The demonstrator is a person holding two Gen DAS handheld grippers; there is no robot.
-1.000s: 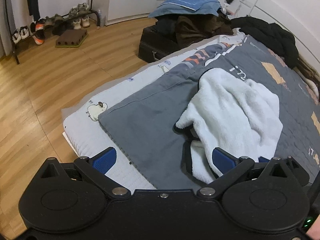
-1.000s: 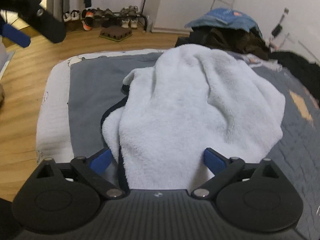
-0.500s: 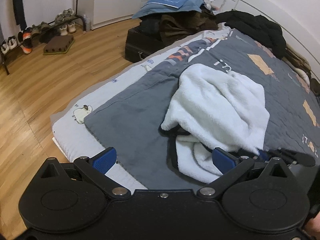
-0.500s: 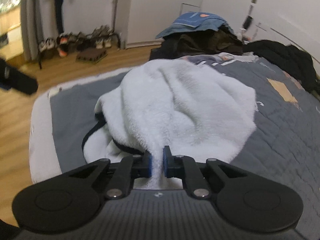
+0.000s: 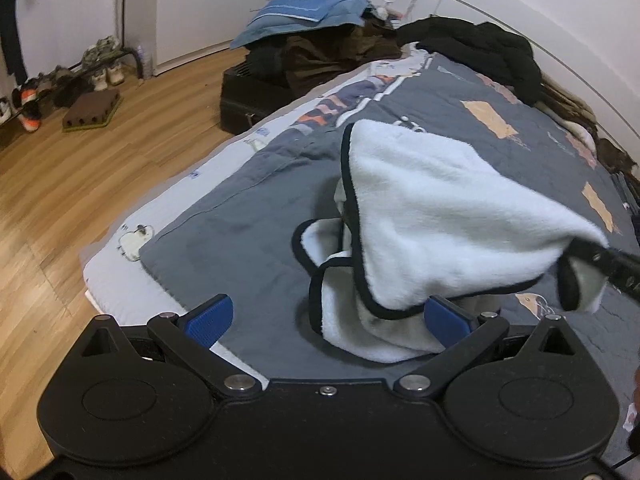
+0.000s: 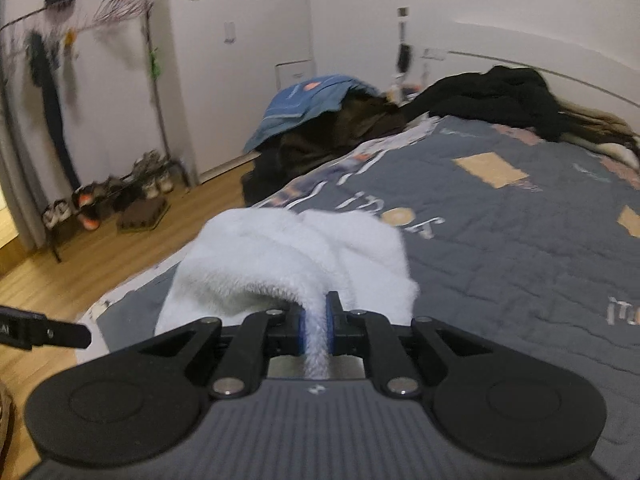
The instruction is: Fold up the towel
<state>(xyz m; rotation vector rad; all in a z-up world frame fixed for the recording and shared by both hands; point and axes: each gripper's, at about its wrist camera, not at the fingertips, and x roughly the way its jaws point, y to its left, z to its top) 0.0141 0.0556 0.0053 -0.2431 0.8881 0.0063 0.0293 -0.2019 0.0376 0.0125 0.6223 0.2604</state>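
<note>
At frame centre, the right hand-held gripper (image 6: pixel 316 326) pinches the fluffy white black-trimmed towel (image 5: pixel 444 224), lifting it to open; the left hand-held gripper (image 5: pixel 326 314) gapes wide, empty, ready for an edge.

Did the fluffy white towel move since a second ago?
Yes. The right gripper, jaws shut on the towel, has lifted one end up off the grey quilt. Earlier it lay heaped there; the lower folds remain on the quilt.

My right gripper (image 5: pixel 616 266) cut off by frame edge. Towel (image 5: pixel 440 216) hides quilt (image 5: pixel 240 232) beneath. Clothes rack (image 6: pixel 80 80) blurred. Shoes (image 5: pixel 28 108) too small.
</note>
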